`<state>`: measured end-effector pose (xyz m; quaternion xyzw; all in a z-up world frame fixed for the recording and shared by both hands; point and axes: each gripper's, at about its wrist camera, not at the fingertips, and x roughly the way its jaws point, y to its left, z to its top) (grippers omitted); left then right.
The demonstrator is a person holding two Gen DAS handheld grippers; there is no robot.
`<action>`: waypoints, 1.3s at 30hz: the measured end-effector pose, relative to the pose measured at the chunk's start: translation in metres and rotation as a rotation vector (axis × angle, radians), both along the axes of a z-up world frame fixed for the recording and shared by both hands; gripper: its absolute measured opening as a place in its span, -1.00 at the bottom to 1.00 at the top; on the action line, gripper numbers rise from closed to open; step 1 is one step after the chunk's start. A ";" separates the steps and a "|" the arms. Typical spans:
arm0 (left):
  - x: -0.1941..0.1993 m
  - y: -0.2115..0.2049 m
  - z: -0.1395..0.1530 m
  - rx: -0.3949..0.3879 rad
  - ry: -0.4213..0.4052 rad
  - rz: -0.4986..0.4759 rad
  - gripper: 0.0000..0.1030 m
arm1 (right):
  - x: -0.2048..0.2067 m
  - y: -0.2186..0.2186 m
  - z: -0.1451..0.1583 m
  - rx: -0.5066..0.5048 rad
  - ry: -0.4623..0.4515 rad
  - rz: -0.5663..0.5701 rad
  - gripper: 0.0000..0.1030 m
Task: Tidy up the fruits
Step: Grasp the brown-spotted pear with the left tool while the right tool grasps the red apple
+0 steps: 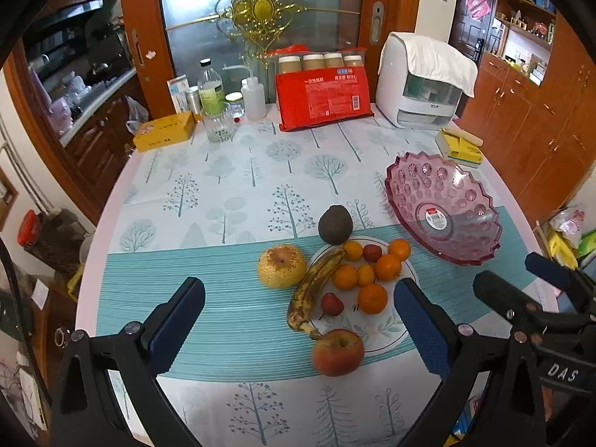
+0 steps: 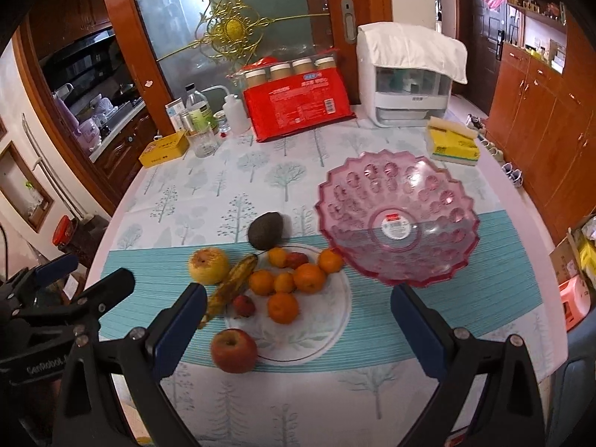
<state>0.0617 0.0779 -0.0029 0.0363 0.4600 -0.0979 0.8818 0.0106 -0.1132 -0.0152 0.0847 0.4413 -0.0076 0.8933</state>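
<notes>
On the tabletop (image 1: 231,201), white plate (image 1: 376,335) of oranges (image 1: 372,298) with banana (image 1: 313,290), red apple (image 1: 337,351) at its near rim, pear (image 1: 281,266) and avocado (image 1: 335,224) beside it, empty pink bowl (image 2: 396,219) to the right, left tongs (image 1: 298,329) and right tongs (image 2: 298,329) spread wide, holding nothing.

Oranges (image 1: 372,272) lie on the plate (image 1: 380,331); the bowl (image 1: 443,208) stands right of it.

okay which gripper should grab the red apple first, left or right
Probably the left gripper: it is open, with the red apple lying between its fingers. The open right gripper sits nearer the pink bowl.
</notes>
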 end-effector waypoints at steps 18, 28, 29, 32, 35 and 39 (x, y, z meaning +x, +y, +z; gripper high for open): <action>0.076 0.053 -0.097 0.075 0.135 -0.148 0.96 | 0.019 0.070 -0.098 -0.001 0.163 0.048 0.93; 0.123 0.038 -0.171 0.029 0.297 -0.223 0.86 | 0.022 0.086 -0.151 0.068 0.266 0.094 0.82; 0.124 0.037 -0.174 0.026 0.300 -0.229 0.84 | 0.022 0.088 -0.154 0.068 0.269 0.097 0.80; 0.130 0.030 -0.184 0.023 0.313 -0.245 0.74 | 0.027 0.090 -0.165 0.073 0.291 0.100 0.73; 0.136 0.026 -0.195 -0.004 0.358 -0.259 0.71 | 0.030 0.093 -0.172 0.081 0.310 0.108 0.72; 0.140 0.022 -0.205 -0.036 0.390 -0.275 0.69 | 0.034 0.097 -0.182 0.077 0.326 0.121 0.72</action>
